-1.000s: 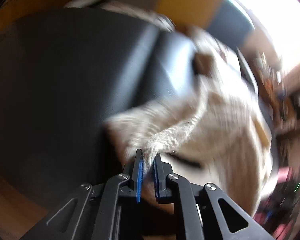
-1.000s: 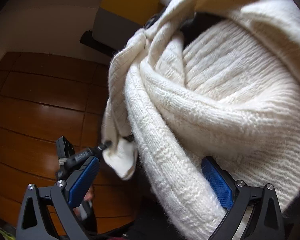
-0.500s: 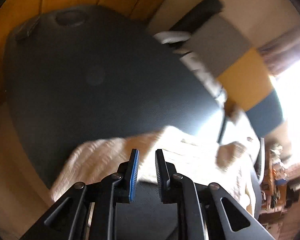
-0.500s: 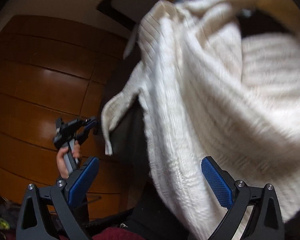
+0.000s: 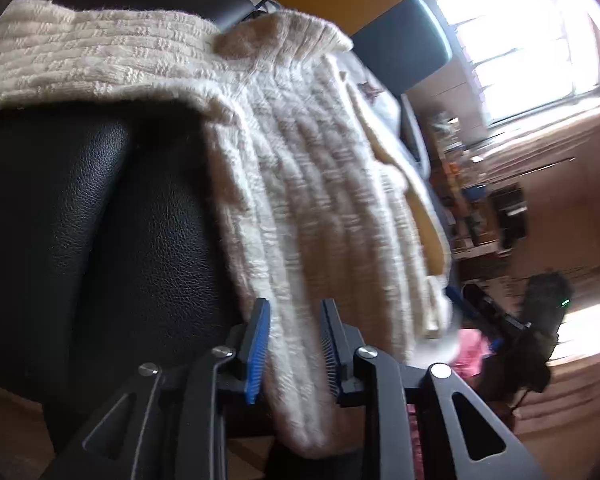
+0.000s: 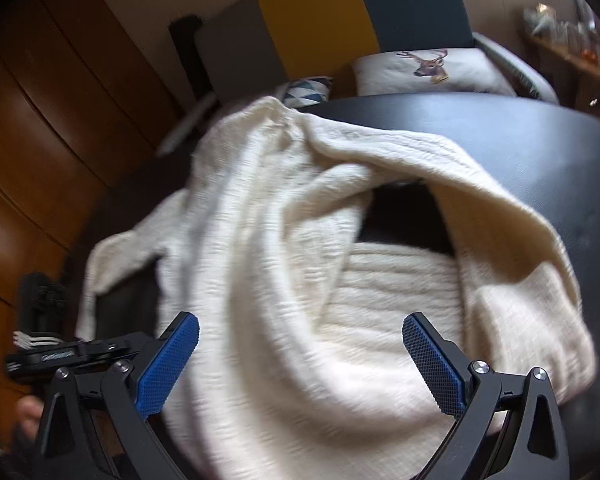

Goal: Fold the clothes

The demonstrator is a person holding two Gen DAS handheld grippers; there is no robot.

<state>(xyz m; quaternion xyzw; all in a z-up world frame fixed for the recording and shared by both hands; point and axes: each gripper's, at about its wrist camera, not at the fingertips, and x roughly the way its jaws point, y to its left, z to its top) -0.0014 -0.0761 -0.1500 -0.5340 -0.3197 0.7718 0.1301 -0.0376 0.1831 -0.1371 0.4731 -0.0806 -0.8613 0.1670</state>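
Cream knit sweater (image 5: 308, 184) lies heaped on a black leather-look surface (image 5: 80, 208); whether that is a desk or a padded seat I can't say for sure from these fisheye views. Calling it the black surface.

Left wrist view: left hand-held gripper (image 5: 294, 344) sits low at the near edge of the sweater. Its blue-padded fingers are partly open, and a ribbed strip of the knit runs down between them. The fabric fills most of the gap, but I cannot tell if the pads are actually pressing on it. The sweater drapes from upper left across toward the right, and one fold hangs over the edge of the black surface.

Right wrist view: right hand-held gripper (image 6: 300, 364) is spread wide, blue pads well apart, holding nothing. The sweater (image 6: 284, 280) bunches in front of and between the fingers, with a dark opening showing in its folds. The black surface (image 6: 540, 152) extends to the right, bare there.

Background: a cushion with a deer print (image 6: 428, 66) behind the black surface, a yellow and teal panel (image 6: 320, 28) above it, wood floor (image 6: 28, 140) at left. Bright window (image 5: 520, 32) at upper right of the left view. The other gripper shows at the left edge of the right view, blurred.
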